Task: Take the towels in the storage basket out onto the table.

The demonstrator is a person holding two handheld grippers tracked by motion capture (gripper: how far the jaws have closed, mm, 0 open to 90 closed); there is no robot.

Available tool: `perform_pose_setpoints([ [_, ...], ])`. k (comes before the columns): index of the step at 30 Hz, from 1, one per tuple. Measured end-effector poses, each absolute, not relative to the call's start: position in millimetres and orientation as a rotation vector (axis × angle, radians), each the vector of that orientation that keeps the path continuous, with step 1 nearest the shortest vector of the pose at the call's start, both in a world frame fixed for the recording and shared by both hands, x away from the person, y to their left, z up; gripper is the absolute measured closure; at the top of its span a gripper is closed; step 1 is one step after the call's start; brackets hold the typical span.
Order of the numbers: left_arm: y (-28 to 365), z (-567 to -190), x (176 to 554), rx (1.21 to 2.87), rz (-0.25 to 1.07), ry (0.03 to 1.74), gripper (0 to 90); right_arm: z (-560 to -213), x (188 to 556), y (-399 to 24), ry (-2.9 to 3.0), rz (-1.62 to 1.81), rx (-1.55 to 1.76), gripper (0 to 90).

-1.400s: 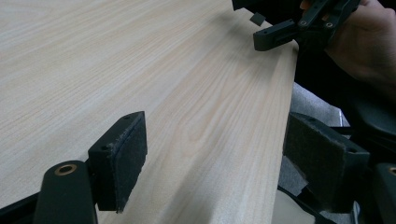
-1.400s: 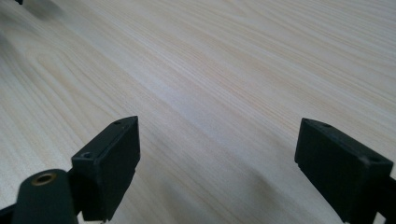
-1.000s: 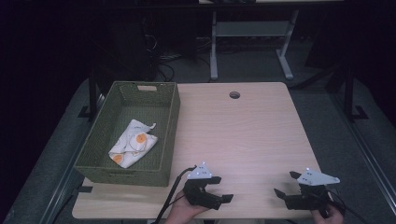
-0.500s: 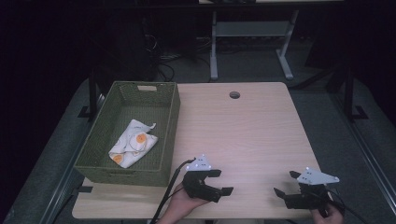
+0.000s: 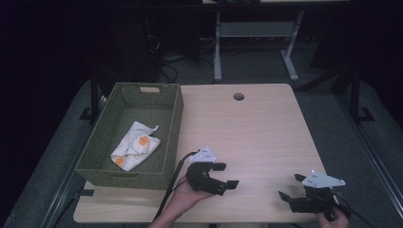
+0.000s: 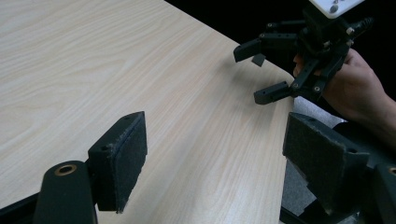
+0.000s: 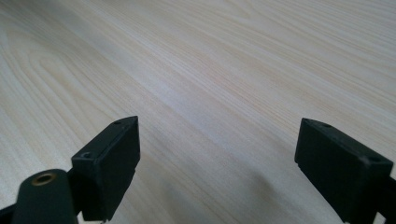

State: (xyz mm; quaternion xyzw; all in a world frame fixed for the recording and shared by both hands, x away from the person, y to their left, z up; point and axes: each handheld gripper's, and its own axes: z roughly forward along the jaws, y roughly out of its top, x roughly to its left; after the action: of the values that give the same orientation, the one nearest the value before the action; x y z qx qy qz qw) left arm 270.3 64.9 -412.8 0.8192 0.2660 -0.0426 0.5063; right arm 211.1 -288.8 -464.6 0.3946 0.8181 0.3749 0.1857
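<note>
Your left gripper (image 5: 225, 175) hovers with its jaws spread wide and holding nothing over the near edge of the table (image 5: 256, 128), just right of the green basket (image 5: 172, 128) where a white-and-orange cloth (image 5: 135, 149) lies, while your right gripper (image 5: 290, 187), equally wide and empty, sits near the table's near-right corner.

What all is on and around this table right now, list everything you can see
Basket: one, green woven, left part of the table.
Cloth: one, white with orange spots, crumpled inside the basket.
Table: one, light wood, round hole near its far edge.
Frame: one, white metal, on the floor beyond the table.
Left gripper: one, black, jaws open, near front edge.
Right gripper: one, black, jaws open, front right corner.
Hands: two, one holding each gripper.
</note>
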Motion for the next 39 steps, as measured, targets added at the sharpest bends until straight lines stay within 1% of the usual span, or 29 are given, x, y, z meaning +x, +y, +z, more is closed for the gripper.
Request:
perform_pose_setpoints([
  [14, 73.2, -394.9, 282.4, 1.965, -0.1, 0.644, 22.0, -464.5, 211.6, -287.7, 2.311, 1.053, 1.105, 13.8],
  [21, 74.7, -377.3, 289.5, 1.967, -0.097, 0.614, 22.0, -464.2, 211.4, -288.1, 2.308, 1.057, 1.104, 13.9],
  [28, 76.0, -369.8, 293.5, 1.978, -0.095, 0.605, 22.0, -464.3, 211.7, -288.3, 2.31, 1.053, 1.105, 13.9],
  [39, 89.4, -353.1, 301.2, 2.0, -0.091, 0.589, 21.9, -463.9, 211.4, -288.4, 2.304, 1.059, 1.109, 13.9],
])
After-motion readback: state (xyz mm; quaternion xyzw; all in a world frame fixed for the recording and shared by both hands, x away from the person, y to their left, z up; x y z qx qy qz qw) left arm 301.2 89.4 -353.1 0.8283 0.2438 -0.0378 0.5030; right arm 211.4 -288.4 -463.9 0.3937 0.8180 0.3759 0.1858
